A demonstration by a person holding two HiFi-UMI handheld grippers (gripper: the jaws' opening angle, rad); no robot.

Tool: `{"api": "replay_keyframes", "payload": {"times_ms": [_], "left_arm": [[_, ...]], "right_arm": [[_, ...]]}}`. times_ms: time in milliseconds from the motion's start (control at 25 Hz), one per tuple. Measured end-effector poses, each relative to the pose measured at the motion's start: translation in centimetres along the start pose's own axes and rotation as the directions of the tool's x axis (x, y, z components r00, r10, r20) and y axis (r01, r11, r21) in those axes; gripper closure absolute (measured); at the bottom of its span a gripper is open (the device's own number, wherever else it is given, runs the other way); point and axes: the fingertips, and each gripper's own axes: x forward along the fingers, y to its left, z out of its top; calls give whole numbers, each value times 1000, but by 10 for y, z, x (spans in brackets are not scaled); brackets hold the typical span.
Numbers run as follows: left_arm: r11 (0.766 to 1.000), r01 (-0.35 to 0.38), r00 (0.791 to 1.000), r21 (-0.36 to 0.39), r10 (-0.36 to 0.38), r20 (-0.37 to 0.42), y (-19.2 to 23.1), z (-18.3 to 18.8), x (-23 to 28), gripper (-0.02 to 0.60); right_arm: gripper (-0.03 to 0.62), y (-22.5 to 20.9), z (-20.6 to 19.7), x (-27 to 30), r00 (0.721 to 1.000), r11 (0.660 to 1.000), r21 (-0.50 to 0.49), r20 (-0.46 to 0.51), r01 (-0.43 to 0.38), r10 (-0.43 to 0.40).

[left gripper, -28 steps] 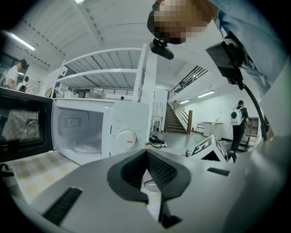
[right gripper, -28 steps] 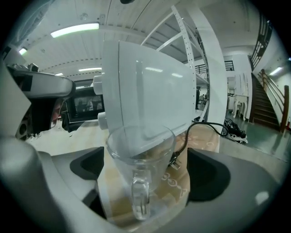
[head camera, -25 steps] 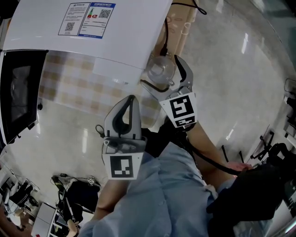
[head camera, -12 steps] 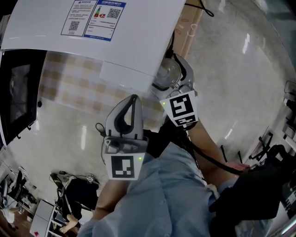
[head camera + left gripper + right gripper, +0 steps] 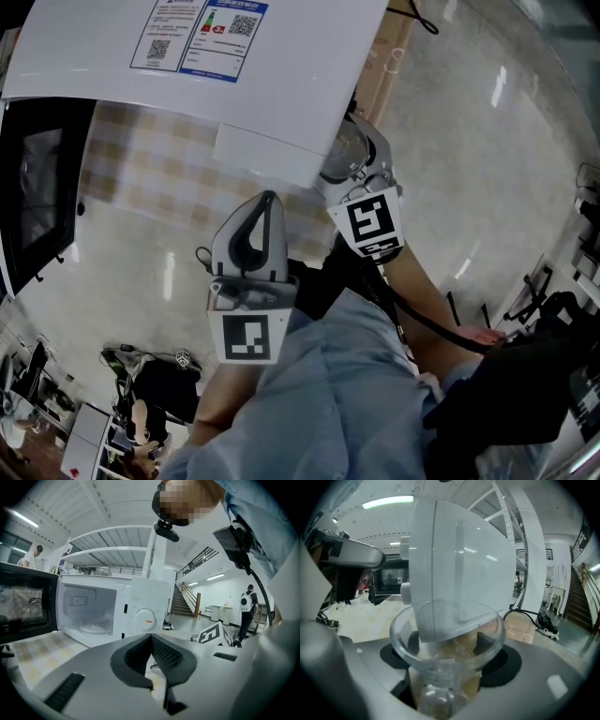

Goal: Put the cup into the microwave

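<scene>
Microwave point(image 5: 234, 84): white, sits on the table, door point(image 5: 37, 187) swung open to the left. The left gripper view shows the cavity with the glass turntable point(image 5: 93, 626) inside and the dial point(image 5: 145, 618) on the right panel.

Table point(image 5: 159, 178): checked cloth, runs in front of the microwave.

Person: blue shirt point(image 5: 319, 403) at the bottom of the head view, one gripper in each hand.

Left gripper point(image 5: 267, 202): in front of the microwave over the cloth, pointing towards it. Jaws are together with nothing between them, as its own view point(image 5: 151, 637) shows. Marker cube point(image 5: 247, 337) is on its rear end.

Right gripper point(image 5: 352, 155): at the microwave's right front corner, outside the cavity. Jaws have just been closing, with the cup between them. In its own view point(image 5: 449, 644) the dark pads sit against both sides of the cup, so it's gripping. Its marker cube point(image 5: 373, 223) is just behind.

Cup point(image 5: 447, 634): clear, flared rim, upright in the right jaws, with the microwave's white side wall just behind it. In the head view the cup point(image 5: 342, 150) is partly covered by the microwave's top edge. Can't tell whether its base touches the table.

Black cable point(image 5: 534, 616): runs along behind the microwave, to the right of the cup.
</scene>
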Motion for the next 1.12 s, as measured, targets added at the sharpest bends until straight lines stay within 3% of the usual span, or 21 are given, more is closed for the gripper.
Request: {"api": "replay_keyframes", "payload": {"times_ms": [40,520,1120], "left_arm": [[1000,1,1000,0,-1,1,0,0,-1,574],[1000,-18,1000,13,18,25,-7,6,-21,574],[1000,-19,999,9,18,47,-11,25,-53,575]], "right_arm": [[217,2,0,-1,1000,1000,2,8,-2,2],[220,3,0,-9,999,994,109,39,-7,3],[220,23,21,-42,999,995,95,43,13,-17]]}}
